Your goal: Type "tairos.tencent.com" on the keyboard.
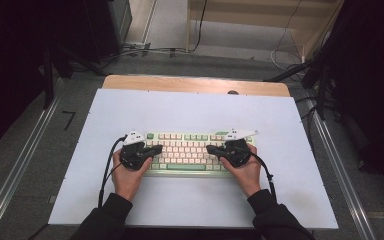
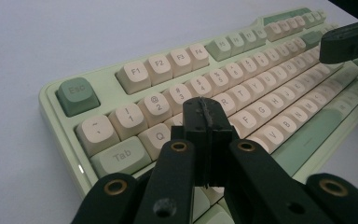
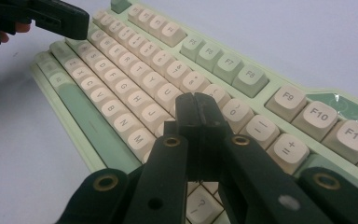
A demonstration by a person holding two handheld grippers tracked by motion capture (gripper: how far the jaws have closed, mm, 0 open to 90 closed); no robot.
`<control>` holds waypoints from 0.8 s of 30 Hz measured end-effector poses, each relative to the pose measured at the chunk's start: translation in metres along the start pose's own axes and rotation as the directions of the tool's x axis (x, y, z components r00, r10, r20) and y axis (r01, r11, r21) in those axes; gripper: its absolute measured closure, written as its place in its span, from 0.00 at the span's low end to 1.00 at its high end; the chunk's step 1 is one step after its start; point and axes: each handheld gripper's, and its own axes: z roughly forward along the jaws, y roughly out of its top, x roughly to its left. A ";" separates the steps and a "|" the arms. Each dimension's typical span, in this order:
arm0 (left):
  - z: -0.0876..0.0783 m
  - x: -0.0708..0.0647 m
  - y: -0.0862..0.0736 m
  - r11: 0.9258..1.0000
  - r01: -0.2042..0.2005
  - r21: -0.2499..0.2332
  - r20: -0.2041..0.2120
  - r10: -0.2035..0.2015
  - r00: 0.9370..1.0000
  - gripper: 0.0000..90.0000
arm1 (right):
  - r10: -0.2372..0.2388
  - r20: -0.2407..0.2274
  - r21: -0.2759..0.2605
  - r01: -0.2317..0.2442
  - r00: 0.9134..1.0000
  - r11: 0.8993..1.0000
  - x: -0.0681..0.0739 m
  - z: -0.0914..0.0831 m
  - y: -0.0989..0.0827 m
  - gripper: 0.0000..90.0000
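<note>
The counter (image 1: 195, 200) is covered by a white sheet, with a strip of bare wood along its far edge. A pale green keyboard (image 1: 187, 154) with cream and green keycaps lies flat on the sheet, near the middle and toward the person's side. The left tongs (image 1: 156, 150) sit over the keyboard's left end, tips pointing inward; in the left gripper view their jaws are pressed together with nothing between them, poised above the letter rows just past the Q key (image 2: 158, 136). The right tongs (image 1: 213, 149) sit over the right end, jaws likewise together and empty, above the keys near M (image 3: 138, 138).
</note>
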 end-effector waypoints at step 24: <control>0.000 0.001 0.000 1.000 0.000 -0.002 -0.003 0.000 1.000 1.00 | -0.004 -0.005 0.014 0.004 1.000 1.000 0.004 0.015 0.009 0.97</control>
